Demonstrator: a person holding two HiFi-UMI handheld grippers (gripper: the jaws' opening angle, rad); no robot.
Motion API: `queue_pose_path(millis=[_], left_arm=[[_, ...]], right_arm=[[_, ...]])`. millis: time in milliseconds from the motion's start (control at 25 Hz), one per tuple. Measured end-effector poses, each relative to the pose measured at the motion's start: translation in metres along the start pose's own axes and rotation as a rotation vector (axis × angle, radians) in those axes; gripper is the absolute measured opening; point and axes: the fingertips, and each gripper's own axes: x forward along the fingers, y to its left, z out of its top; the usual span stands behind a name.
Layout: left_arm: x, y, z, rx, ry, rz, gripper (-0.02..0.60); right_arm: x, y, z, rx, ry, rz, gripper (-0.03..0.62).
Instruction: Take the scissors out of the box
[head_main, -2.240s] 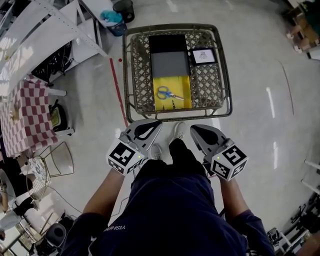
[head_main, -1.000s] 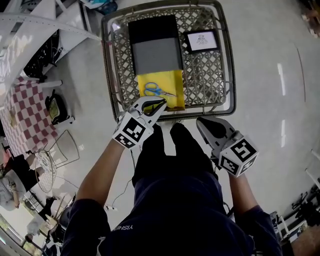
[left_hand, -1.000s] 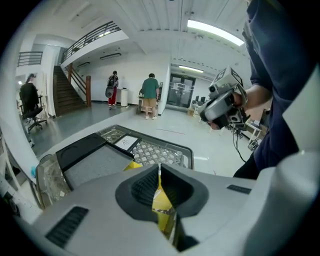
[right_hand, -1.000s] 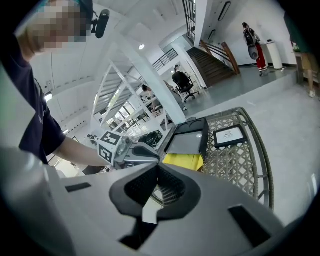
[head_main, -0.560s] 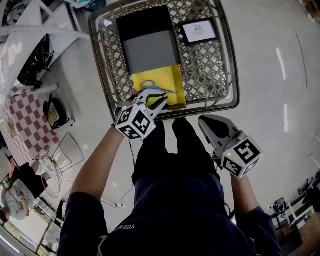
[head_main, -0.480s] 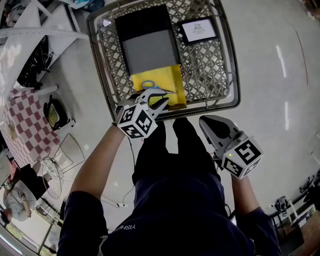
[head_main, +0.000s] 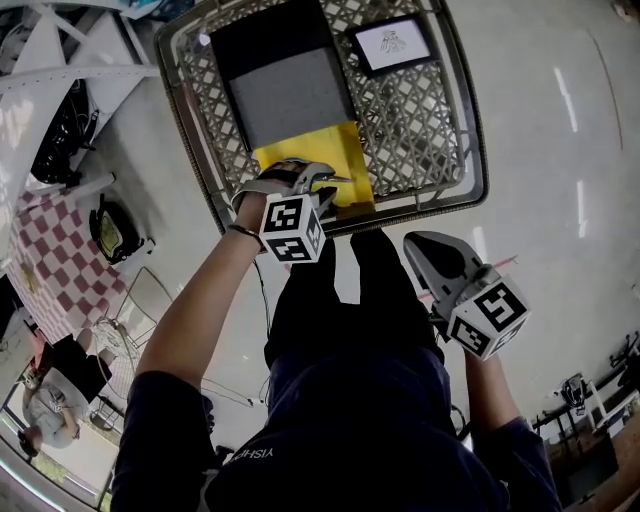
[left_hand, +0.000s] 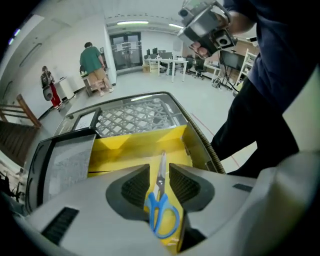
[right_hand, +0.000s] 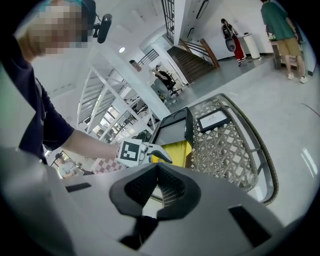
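Light: bright and even indoors; ceiling strips (left_hand: 132, 22) show in my left gripper view.
Glare: white streaks on the glossy floor (head_main: 566, 90), head view.
Shadows: soft, faint.
Distortion: strong fisheye, with dark rounded corners in both gripper views.
Focus: left tool (left_hand: 159, 170) blurs near the lens.

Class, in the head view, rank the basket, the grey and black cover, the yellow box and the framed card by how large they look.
1. basket
2. grey and black cover
3. yellow box, though part of it is hidden, so this ranks only what shows
4. framed card
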Motion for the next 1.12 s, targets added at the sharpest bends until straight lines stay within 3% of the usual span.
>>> queue_pose_path(millis=[360, 640, 880, 1120], left_arm=[[0.024, -0.003, -0.016, 0.085, 0.140, -0.041, 0.112], [0.027, -0.007, -0.016, 0.084, 0.165, -0.074, 0.080], [0.023, -0.008, -0.016, 0.050, 0.139, -0.075, 0.074], [0.003, -0.005, -0.003, -0.029, 0.020, -0.055, 0.072]], right_arm=[[0.001, -0.008, -0.004, 0.030, -0.006, -0.012, 0.017], [0.002, -0.009, -0.001, 0.035, -0.017, -0.011, 0.017], [0.004, -0.004, 0.003, 0.028, -0.018, -0.010, 0.017], [0.005, 0.000, 0.006, 0.006, -0.021, -0.020, 0.017]])
